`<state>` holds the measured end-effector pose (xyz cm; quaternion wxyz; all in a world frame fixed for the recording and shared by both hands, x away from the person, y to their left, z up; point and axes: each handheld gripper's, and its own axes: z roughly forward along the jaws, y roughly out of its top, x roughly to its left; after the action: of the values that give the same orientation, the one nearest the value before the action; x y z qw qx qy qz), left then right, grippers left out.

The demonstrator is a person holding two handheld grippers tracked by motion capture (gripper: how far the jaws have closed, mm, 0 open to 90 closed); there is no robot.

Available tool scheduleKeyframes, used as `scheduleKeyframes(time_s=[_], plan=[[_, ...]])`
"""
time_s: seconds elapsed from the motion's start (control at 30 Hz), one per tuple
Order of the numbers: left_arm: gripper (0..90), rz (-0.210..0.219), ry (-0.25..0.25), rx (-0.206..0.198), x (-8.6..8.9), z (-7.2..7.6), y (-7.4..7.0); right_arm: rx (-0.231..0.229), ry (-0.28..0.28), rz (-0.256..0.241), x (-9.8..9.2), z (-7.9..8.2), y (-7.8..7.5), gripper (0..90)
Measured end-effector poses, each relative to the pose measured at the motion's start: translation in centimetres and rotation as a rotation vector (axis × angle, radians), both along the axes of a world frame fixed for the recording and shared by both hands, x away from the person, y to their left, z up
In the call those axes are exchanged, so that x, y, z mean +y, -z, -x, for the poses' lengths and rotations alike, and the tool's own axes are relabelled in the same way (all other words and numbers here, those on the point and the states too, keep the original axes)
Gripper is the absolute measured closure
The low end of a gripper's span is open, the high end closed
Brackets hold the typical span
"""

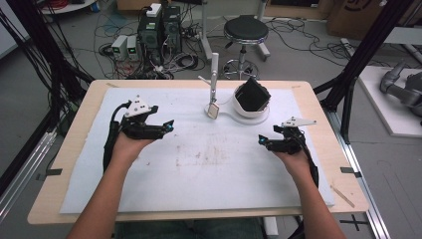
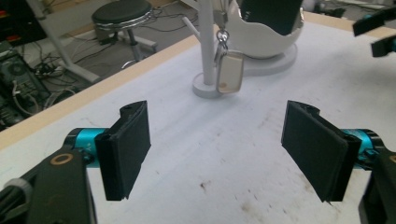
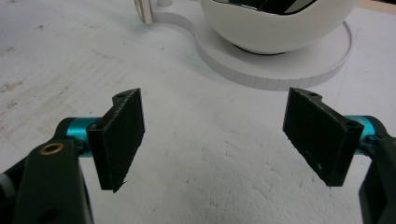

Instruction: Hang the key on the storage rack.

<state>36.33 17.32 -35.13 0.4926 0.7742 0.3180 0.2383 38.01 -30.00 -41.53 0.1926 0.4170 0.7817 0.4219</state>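
Both tools gape wide, gripping nothing: left tool (image 1: 168,124), right tool (image 1: 262,141), well apart over bare white mat (image 1: 209,174). Beyond them, near the desk's (image 1: 69,144) far edge, a tag (image 1: 213,110) hangs on its stand (image 1: 214,74) beside a bowl (image 1: 251,102).

Robotics lab — computer towers (image 1: 159,27) amid tangled floor cables (image 1: 184,59), black frame struts (image 1: 366,47), a grey robot arm (image 1: 403,87) alongside, and a rolling stool (image 1: 245,35).

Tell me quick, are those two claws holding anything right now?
Left claw: open, holding nothing, above the white mat.
Right claw: open, holding nothing.
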Motion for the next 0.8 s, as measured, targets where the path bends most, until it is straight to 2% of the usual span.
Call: scheduleKeyframes(time_s=[0.07, 0.27, 0.37, 0.5, 0.7, 0.8], plan=[[22.2, 0.017, 0.027, 0.013, 0.7, 0.4, 0.5, -0.002, 0.002, 0.001, -0.1, 0.0, 0.0, 21.1], [22.1, 0.054, 0.031, 0.005, 2.3, 1.8, 1.6, 0.006, 0.0, 0.01, 0.0, 0.0, 0.1, 21.1], [22.1, 0.041, 0.027, 0.007, 2.8, 2.4, 2.1, 0.001, -0.001, 0.011, 0.0, 0.0, 0.1, 21.1], [22.1, 0.054, 0.019, 0.009, 3.1, 2.8, 2.4, 0.003, 0.003, 0.007, -0.2, 0.0, 0.1, 21.1], [22.1, 0.049, 0.021, 0.012, 3.6, 3.4, 3.2, 0.006, 0.005, 0.013, -0.3, -0.2, 0.2, 21.1], [22.0, 0.058, -0.014, 0.015, 4.2, 3.2, 3.4, 0.006, 0.016, 0.006, -0.5, -0.3, 0.2, 21.1]])
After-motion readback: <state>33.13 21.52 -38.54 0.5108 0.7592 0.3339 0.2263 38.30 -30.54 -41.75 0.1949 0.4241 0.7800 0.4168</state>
